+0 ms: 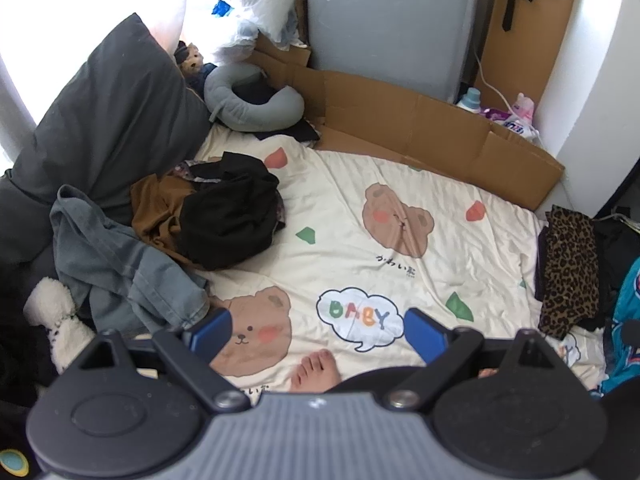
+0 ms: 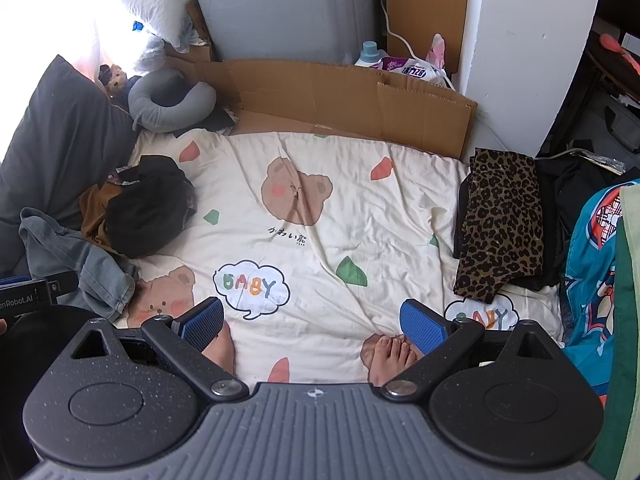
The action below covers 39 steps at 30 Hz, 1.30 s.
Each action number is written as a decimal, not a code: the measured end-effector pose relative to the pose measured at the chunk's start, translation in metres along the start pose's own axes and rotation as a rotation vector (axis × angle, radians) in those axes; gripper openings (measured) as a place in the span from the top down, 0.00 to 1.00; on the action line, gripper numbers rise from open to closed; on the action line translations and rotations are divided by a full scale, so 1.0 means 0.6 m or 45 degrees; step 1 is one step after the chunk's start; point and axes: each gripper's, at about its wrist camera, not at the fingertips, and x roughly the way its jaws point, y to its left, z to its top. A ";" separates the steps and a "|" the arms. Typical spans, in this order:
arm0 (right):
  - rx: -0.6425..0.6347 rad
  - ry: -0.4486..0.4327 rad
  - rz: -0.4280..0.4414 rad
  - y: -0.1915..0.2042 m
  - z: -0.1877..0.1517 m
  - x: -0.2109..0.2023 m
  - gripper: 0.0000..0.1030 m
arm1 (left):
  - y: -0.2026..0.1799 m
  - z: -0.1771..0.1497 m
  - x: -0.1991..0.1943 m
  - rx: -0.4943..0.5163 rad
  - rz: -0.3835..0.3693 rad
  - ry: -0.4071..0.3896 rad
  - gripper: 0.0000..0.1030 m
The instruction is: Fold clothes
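Scanning left to right across the bed. Far left: a loose heap of garments against the dark pillow [image 1: 108,120]. In it, grey jeans [image 1: 120,264] sprawl crumpled, with a brown garment [image 1: 156,208] and a black garment [image 1: 232,220] bunched on top. None of these shows a fold.

Centre: the bear-print sheet [image 1: 360,200] lies bare and fairly flat, no garment spread on it. The person's bare feet [image 2: 390,354] rest at its near edge.

Right: a leopard-print garment [image 2: 500,220] lies flat in a neat oblong on top of dark clothes [image 2: 560,200], at the right edge of the sheet. It reads as a folded stack.

Left gripper [image 1: 318,330]: fingers wide apart, holding nothing, over the near edge of the sheet. Right gripper [image 2: 312,322]: likewise spread wide and empty.

Judgement: partly done. Some pieces lie folded at right; at least three remain unfolded in the left heap.
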 end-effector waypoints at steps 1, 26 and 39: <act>0.001 -0.001 0.000 -0.001 0.000 0.000 0.05 | 0.001 -0.001 0.000 0.000 0.000 -0.001 0.09; -0.002 0.017 0.001 -0.004 0.004 0.003 0.07 | 0.018 0.001 -0.001 0.001 -0.054 0.006 0.12; 0.022 -0.012 0.018 -0.007 -0.003 -0.002 0.07 | 0.019 -0.001 -0.006 0.004 -0.067 -0.020 0.09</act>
